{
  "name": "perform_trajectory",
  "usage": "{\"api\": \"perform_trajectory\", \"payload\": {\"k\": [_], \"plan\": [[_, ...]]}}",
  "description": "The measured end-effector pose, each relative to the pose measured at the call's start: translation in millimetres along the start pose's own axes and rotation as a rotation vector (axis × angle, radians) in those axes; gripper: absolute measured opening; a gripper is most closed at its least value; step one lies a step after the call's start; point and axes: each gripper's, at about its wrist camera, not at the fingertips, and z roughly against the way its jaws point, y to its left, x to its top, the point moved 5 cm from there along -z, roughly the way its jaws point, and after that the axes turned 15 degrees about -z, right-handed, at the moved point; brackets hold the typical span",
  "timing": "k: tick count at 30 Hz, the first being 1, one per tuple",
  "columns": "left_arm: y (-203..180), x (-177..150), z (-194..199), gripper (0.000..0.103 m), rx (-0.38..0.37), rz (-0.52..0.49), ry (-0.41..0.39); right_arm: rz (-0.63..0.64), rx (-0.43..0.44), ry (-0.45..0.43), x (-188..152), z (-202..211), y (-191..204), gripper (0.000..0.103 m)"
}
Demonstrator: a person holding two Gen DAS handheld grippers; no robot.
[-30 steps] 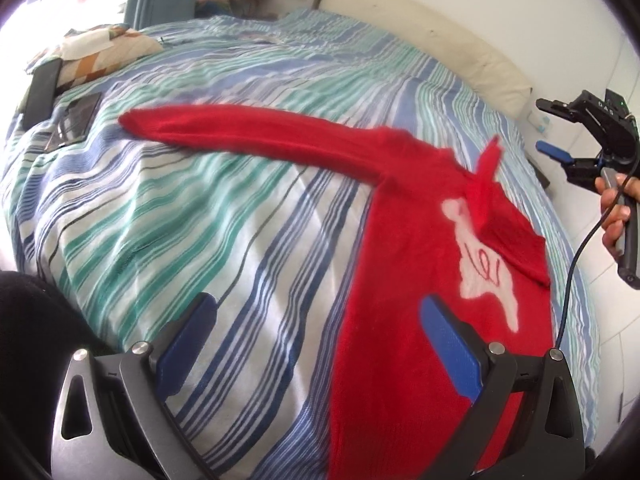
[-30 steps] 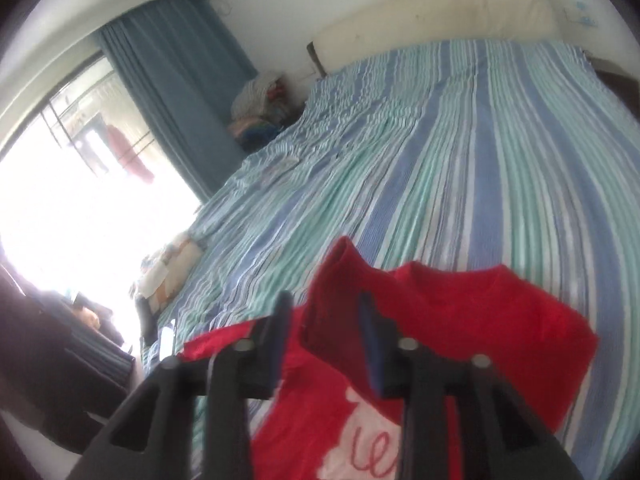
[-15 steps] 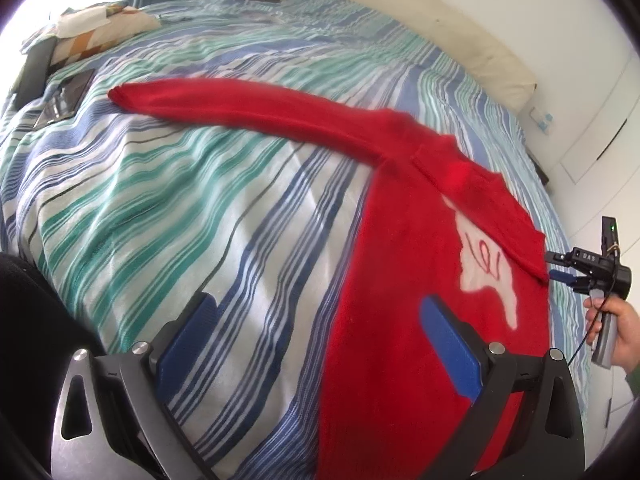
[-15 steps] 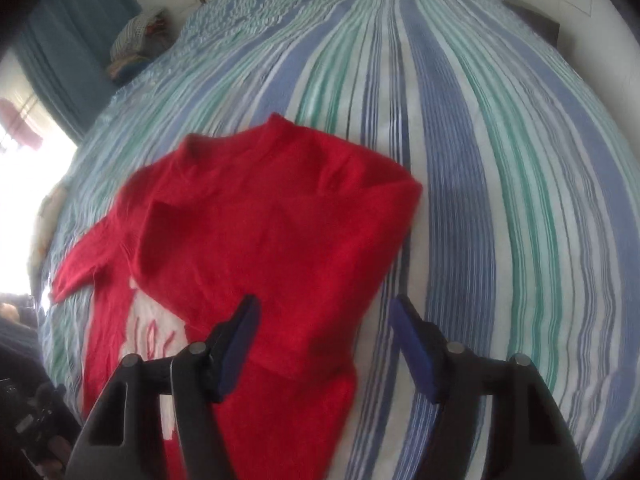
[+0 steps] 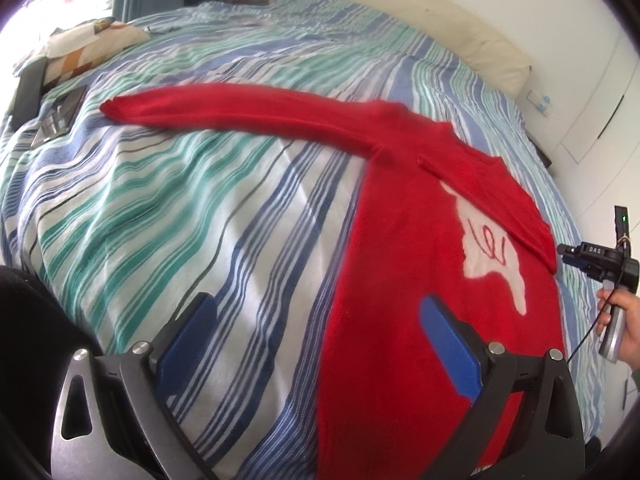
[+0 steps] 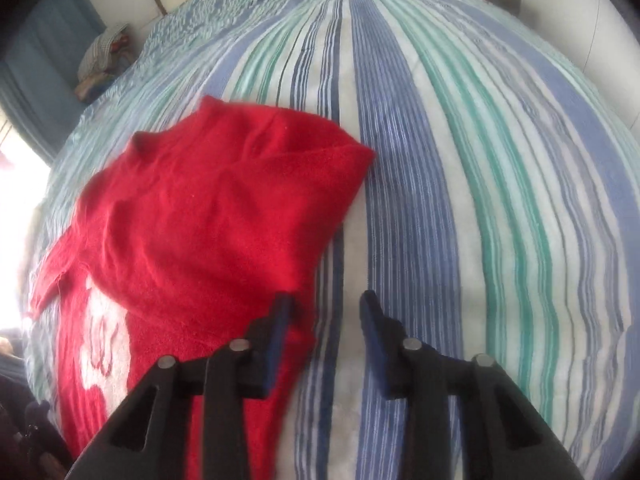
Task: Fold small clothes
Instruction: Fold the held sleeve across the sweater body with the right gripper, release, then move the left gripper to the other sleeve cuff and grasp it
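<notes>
A: Left wrist view first. What lies on the bed?

B: A red sweater (image 5: 432, 280) lies flat on the striped bedspread (image 5: 168, 216), one long sleeve (image 5: 240, 114) stretched out to the left, the other side folded in over the chest. A white motif (image 5: 490, 256) on the front carries red stitched strokes; they look like letters, but I cannot read them. The left gripper (image 5: 320, 340) hovers over the sweater's hem edge with its blue pads well apart and nothing between them.

A: Any writing?

B: At the right edge a hand (image 5: 624, 324) holds the right gripper (image 5: 568, 254), its tip just beside the folded edge of the sweater. White letters on its body read "DAS", I think; they are small. A green light glows on the unit above it. A patterned pillow (image 5: 84, 46) lies at the far left of the bed.

A: And the right wrist view?

B: The sweater (image 6: 200, 232) fills the left half, folded edge facing the bedspread (image 6: 480, 200). The right gripper (image 6: 326, 320) has just been closing. Its jaws stand partly apart, the left pad over the sweater's edge, the right over bare bedspread, gripping nothing. The view is blurred, and no writing can be read.
</notes>
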Motion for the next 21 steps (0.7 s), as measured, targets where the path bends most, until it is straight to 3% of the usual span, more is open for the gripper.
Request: {"api": "perform_trajectory", "payload": {"k": [3,5,6,8,9,10,13,15,18,21], "plan": [[-2.3,1.9,-0.8,0.102,-0.006,-0.004,-0.005,0.084,0.085,-0.045,1.8,25.6,27.3,0.037],[-2.3,1.8,-1.3,0.102,-0.009,-0.002,-0.001,0.118,0.215,0.021,-6.0,26.9,49.0,0.037],[-1.8,1.9,-1.5,0.102,-0.008,-0.002,0.001,0.137,0.234,0.052,-12.2,22.0,55.6,0.035],[-0.4,1.3,-1.2,0.102,-0.005,-0.002,0.006,0.161,0.133,0.106,-23.0,-4.6,52.8,0.036],[0.6,1.1,-0.9,0.102,-0.003,0.000,0.007,0.150,0.051,0.148,-28.1,-21.2,40.4,0.031],[2.0,0.6,0.1,0.102,-0.002,0.003,0.006,0.125,0.043,0.162,-31.2,-28.8,31.1,0.025],[3.3,0.8,0.3,0.102,-0.015,0.019,0.001,0.069,0.067,0.072,-28.3,-2.9,25.8,0.030],[0.4,2.2,-1.8,0.102,-0.022,0.017,0.001,0.129,0.093,0.052,-38.7,21.0,35.4,0.030],[-9.1,2.8,-3.5,0.102,-0.028,-0.017,0.002,0.232,0.151,0.072,-71.9,51.2,52.7,0.041],[-21.9,-0.3,-2.2,0.102,-0.029,-0.085,0.001,0.288,0.218,0.144,-127.1,65.3,53.1,0.042]]}}
